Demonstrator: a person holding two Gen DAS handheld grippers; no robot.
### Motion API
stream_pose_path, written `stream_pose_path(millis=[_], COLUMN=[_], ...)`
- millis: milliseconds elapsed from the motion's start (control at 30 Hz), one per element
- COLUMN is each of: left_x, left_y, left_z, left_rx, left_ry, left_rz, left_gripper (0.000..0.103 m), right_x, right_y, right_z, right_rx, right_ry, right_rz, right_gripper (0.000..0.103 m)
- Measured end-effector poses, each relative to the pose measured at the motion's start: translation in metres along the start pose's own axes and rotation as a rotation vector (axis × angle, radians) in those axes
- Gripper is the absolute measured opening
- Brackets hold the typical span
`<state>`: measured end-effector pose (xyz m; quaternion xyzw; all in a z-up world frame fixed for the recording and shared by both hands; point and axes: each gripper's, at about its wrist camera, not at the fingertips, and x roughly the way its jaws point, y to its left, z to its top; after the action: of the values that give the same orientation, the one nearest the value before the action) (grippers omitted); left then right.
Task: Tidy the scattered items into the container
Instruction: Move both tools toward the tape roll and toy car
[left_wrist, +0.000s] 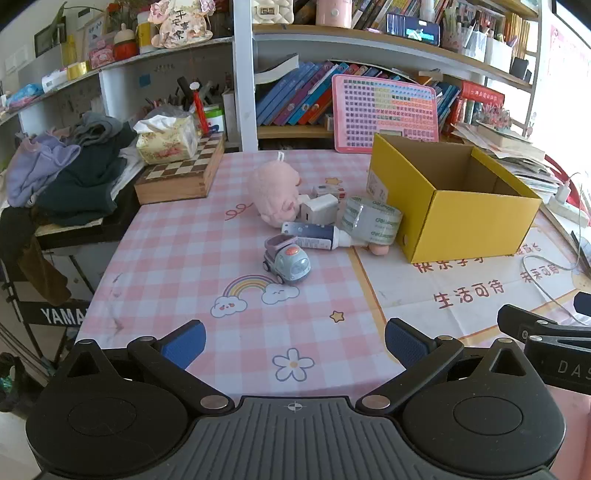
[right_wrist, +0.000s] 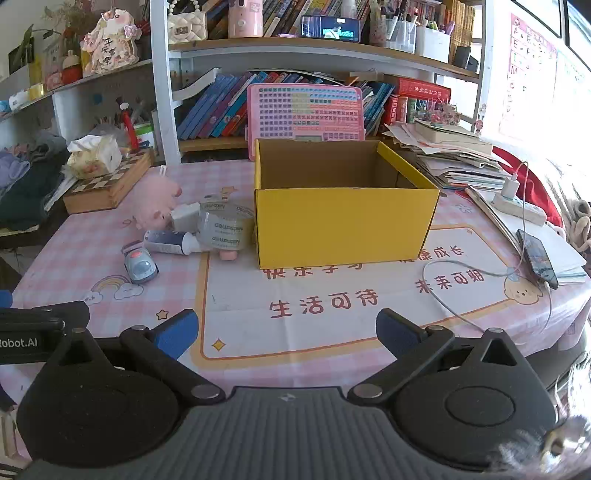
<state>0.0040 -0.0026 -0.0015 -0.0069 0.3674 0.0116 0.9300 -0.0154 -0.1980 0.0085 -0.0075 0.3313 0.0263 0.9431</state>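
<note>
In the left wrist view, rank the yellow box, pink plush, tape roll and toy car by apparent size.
1. yellow box
2. pink plush
3. tape roll
4. toy car
The tape roll and toy car look close in size, and the car sits nearer the camera, so their order is unsure.

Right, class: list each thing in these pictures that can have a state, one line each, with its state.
yellow box: open, nothing seen inside
tape roll: against the box
tube: lying down, capped
toy car: upright on its wheels
left gripper: fingers open, holding nothing
right gripper: fingers open, holding nothing
</note>
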Motion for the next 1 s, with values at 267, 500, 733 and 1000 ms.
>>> stream_pose_path(millis=[267, 500, 733, 1000], left_x=[0.006, 0.007, 0.01, 0.013], left_y=[-0.001, -0.003, -0.003, -0.002], left_z=[0.001, 0.003, 0.004, 0.005], left_rx=[0.001, 0.004, 0.007, 0.005], left_ry=[0.011, 0.012, 0.017, 0.02], left_rz=[-0.001, 0.001, 0.005, 0.011], left_gripper=[0.103, 0.103, 0.103, 0.103], right_x=[0.005, 0.006, 0.007, 0.014], right_y=[0.001, 0.0, 0.0, -0.002], right_z=[0.001, 0.002, 0.004, 0.006], right_rx=[-0.004, -0.003, -0.003, -0.001], right_ry=[0.007, 0.008, 0.01, 0.009], right_rz=[-0.001, -0.002, -0.004, 0.0], right_gripper=[0.103, 0.103, 0.103, 0.103])
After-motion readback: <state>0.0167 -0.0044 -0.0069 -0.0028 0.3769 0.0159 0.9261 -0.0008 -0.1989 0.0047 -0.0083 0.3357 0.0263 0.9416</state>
